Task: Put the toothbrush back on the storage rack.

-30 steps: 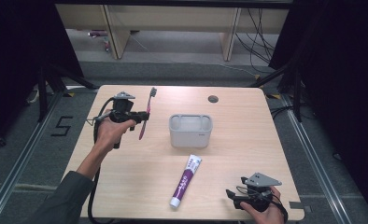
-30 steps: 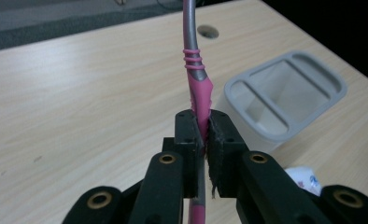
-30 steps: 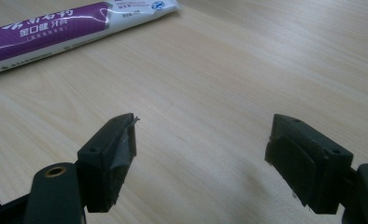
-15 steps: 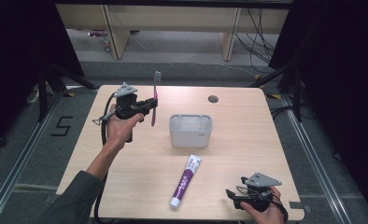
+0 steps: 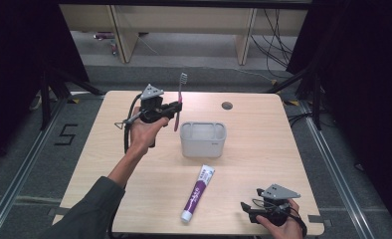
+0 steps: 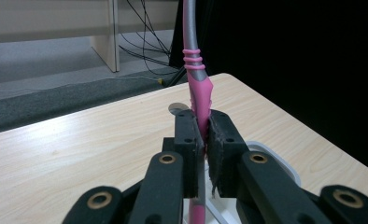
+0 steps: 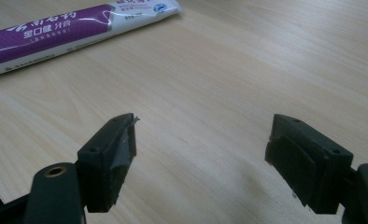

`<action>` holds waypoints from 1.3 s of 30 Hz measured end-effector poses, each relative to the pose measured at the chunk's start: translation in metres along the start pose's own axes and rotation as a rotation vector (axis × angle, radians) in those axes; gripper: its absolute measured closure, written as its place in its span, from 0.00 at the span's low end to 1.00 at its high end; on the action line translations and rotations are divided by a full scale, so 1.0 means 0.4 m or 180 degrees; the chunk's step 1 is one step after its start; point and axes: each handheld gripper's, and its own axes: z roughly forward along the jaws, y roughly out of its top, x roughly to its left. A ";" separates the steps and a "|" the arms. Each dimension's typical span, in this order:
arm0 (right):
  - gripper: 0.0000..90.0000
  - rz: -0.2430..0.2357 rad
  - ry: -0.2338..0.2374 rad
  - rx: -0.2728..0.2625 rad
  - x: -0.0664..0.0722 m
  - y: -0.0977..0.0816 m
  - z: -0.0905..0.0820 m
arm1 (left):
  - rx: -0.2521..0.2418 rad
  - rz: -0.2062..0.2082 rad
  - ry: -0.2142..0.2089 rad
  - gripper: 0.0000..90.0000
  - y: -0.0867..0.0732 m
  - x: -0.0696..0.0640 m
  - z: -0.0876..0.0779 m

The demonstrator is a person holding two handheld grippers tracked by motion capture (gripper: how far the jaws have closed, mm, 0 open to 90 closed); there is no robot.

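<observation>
The left tongs [image 5: 176, 108] clamp one pink toothbrush [image 5: 179, 97] upright above the bench [image 5: 109, 164], toward its far left corner, just beside the single grey holder [image 5: 203, 139] — lifted, I judge, but not yet dropped in. One toothpaste tube [image 5: 197, 193] lies near the near edge. The right tongs [image 7: 201, 154] gape wide — empty, at the near right corner.

This is looking like a lab recording bay: black curtains [image 5: 15, 74] are hanging round a bare wooden table [image 5: 293, 149], cables [image 5: 273, 35] are trailing over the grey floor, and a taped number [image 5: 65, 134] is marking it.
</observation>
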 end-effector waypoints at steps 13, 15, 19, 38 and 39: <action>0.27 -0.0061 -0.0001 -0.0036 -0.004 -0.001 -0.002 | -0.0001 -0.0065 0.0059 0.92 -0.007 -0.020 0.065; 0.27 -0.0069 0.0002 -0.0043 -0.005 -0.001 -0.002 | 0.0029 -0.0058 0.0077 0.92 -0.015 -0.021 0.076; 0.27 -0.0056 -0.0005 -0.0041 -0.005 -0.001 -0.003 | 0.0032 -0.0067 0.0079 0.92 -0.028 -0.023 0.090; 0.27 0.0025 0.0025 -0.0002 -0.001 -0.004 -0.003 | 0.0032 -0.0123 0.0111 0.92 -0.106 -0.021 0.106; 0.27 0.0021 0.0023 -0.0007 -0.001 -0.005 -0.003 | 0.0043 -0.0121 0.0104 0.92 -0.110 -0.021 0.107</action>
